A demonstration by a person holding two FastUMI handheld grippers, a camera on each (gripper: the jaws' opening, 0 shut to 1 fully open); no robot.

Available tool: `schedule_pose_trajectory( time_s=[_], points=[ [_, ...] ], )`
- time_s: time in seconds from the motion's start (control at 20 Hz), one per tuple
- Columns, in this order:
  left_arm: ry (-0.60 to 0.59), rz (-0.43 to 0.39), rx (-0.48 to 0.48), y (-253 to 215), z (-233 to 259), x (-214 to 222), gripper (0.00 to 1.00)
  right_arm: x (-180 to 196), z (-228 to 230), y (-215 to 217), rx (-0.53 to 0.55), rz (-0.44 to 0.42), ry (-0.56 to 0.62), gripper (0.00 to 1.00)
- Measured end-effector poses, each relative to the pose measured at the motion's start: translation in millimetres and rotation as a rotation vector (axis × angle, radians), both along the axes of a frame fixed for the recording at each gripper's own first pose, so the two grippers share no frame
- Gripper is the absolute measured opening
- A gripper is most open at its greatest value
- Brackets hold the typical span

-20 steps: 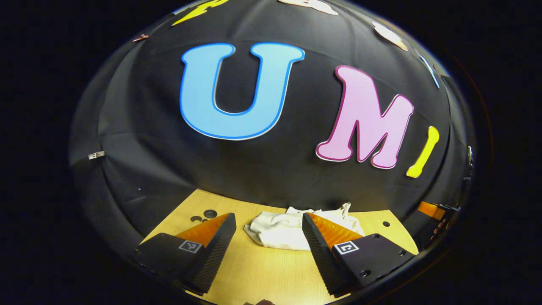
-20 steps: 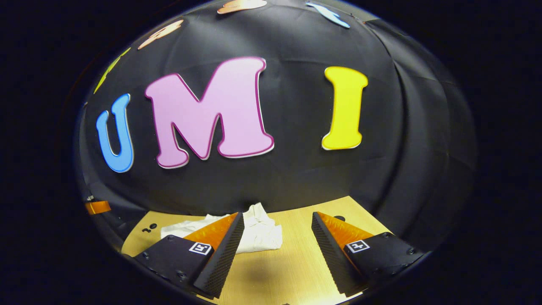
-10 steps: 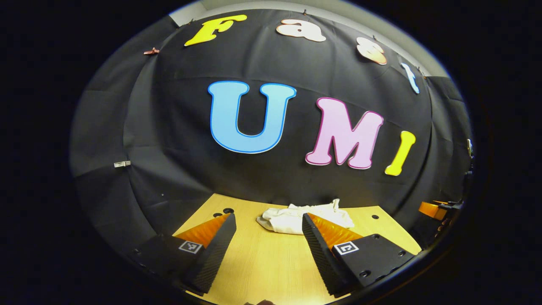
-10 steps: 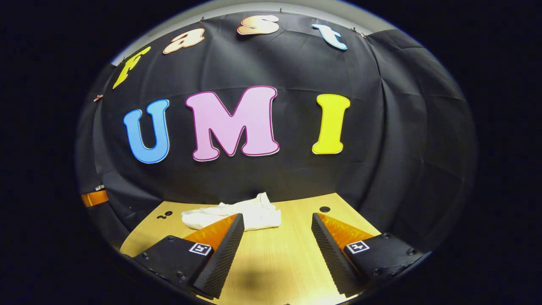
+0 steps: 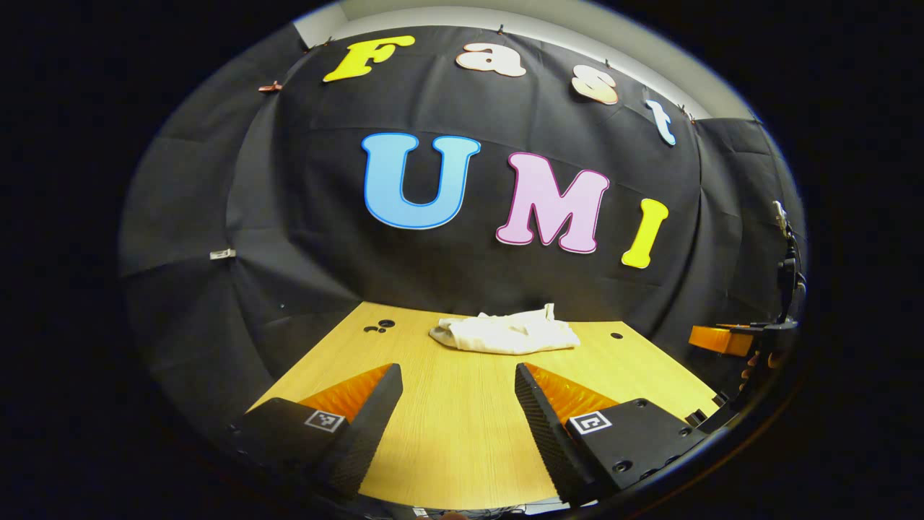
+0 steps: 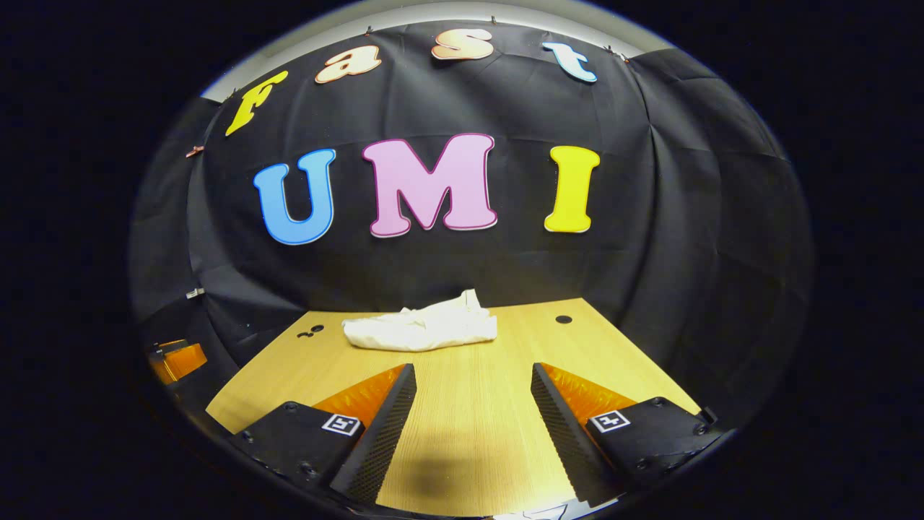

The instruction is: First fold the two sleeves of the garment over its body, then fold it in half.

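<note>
A white garment (image 5: 505,334) lies bunched in a folded heap at the far side of the wooden table (image 5: 455,419), near the black cloth wall. In the right gripper view the same garment (image 6: 422,328) sits far ahead on the table (image 6: 476,433). My left gripper (image 5: 456,375) is open over the near part of the table, well short of the garment, with nothing between its fingers. My right gripper (image 6: 473,375) is also open and holds nothing, equally far back from the garment.
Small round holes mark the tabletop at the far left (image 5: 379,326) and far right (image 5: 616,336). The black cloth wall rises right behind the table. The other gripper (image 5: 722,339) shows at the right edge of the left gripper view.
Both grippers have drawn back from the garment toward the table's near edge and stayed open. The garment now looks smaller and farther off, lying still.
</note>
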State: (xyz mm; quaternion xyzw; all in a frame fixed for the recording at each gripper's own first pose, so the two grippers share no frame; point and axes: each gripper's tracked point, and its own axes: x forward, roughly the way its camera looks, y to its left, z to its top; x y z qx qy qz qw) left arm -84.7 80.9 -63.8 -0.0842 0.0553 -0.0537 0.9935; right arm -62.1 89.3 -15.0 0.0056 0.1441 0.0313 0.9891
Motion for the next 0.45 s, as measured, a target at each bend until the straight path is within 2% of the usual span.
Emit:
schedule_pose_trajectory(
  time_s=[0.25,0.45],
  points=[
    [0.032,0.009,-0.006,-5.3,-25.5,-24.8,0.97,-31.9,-31.9,9.1,-0.007,0.021,0.064,0.98],
    [0.04,-0.01,0.034,-10.9,-40.1,-28.2,0.97,-37.1,-50.8,4.9,-0.006,0.02,0.118,0.98]
  ],
)
